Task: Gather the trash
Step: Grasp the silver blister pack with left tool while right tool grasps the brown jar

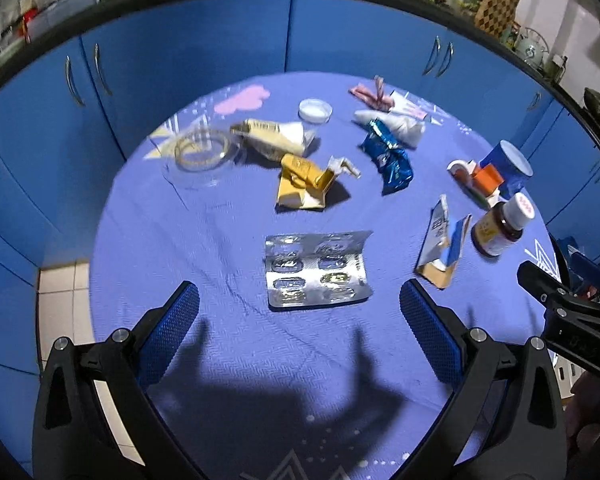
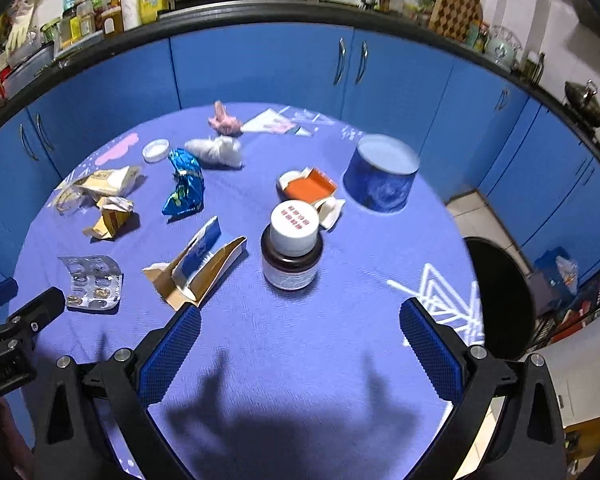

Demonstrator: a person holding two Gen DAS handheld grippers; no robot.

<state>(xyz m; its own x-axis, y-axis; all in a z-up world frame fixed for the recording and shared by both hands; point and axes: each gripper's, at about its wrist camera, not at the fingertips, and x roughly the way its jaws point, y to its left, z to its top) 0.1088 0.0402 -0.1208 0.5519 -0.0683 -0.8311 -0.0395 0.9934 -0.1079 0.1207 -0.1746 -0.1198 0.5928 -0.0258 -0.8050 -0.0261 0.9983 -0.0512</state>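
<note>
Trash lies scattered on a round table with a purple cloth (image 1: 180,240). My left gripper (image 1: 300,300) is open and empty, just short of a silver blister pack (image 1: 318,270), also seen in the right wrist view (image 2: 94,282). My right gripper (image 2: 300,320) is open and empty, just short of a brown pill bottle (image 2: 292,250) with a white cap. Between them lies a torn blue-and-tan carton (image 2: 198,270). Farther off are a crumpled yellow carton (image 1: 304,184), a blue foil wrapper (image 1: 388,156), a white crumpled bag (image 1: 392,124) and a pink wrapper (image 1: 374,94).
A blue cylindrical container (image 2: 382,180) and an orange-and-white box (image 2: 310,190) stand behind the bottle. A clear glass dish (image 1: 200,154) and white lid (image 1: 315,110) sit at the left. A black bin (image 2: 500,296) stands on the floor right of the table. Blue cabinets (image 1: 204,40) ring the room.
</note>
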